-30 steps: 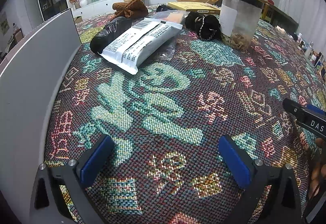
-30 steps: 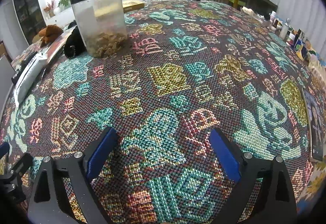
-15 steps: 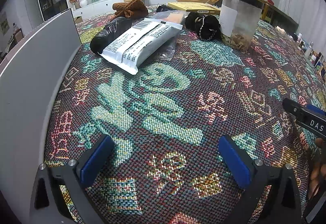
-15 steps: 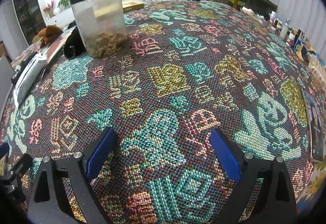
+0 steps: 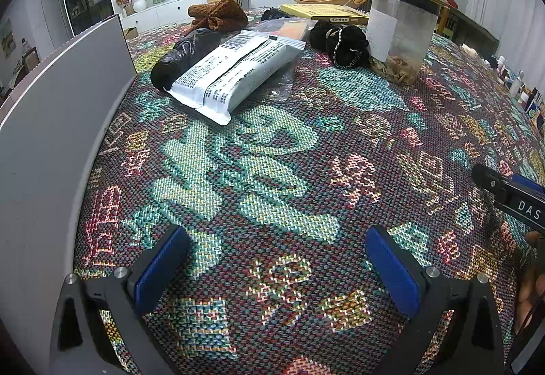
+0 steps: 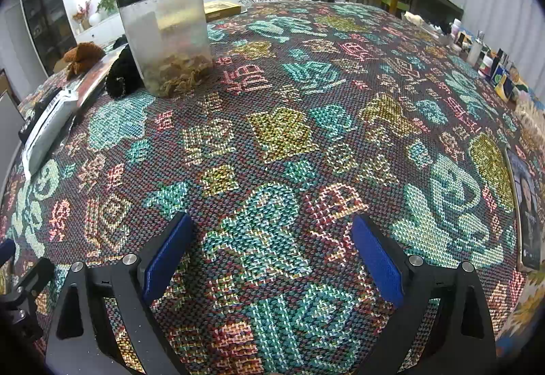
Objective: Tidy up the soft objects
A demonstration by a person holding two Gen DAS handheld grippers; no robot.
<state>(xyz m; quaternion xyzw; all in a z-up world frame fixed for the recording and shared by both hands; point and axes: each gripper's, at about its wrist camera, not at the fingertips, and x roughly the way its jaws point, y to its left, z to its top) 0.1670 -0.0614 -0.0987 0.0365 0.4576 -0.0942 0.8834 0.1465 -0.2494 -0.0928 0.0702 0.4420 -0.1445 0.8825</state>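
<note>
A white printed soft pouch point(image 5: 235, 72) lies on the patterned cloth ahead of my left gripper point(image 5: 276, 259), which hangs open and empty well short of it. Beside the pouch lie a black rolled bag point(image 5: 184, 56), a brown knitted item point(image 5: 219, 14), a black fuzzy item with a chain point(image 5: 340, 41) and a clear film packet point(image 5: 289, 27). My right gripper point(image 6: 272, 249) is open over bare cloth. Far to its left are the pouch point(image 6: 47, 133), the black fuzzy item point(image 6: 122, 75) and the brown item point(image 6: 81, 56).
A clear lidded container point(image 5: 400, 34) point(image 6: 167, 41) with dry bits stands at the back. A grey panel point(image 5: 51, 143) walls the left side. A yellow box point(image 5: 323, 12) lies behind. Small bottles point(image 6: 477, 48) and a photo card point(image 6: 526, 204) line the right edge.
</note>
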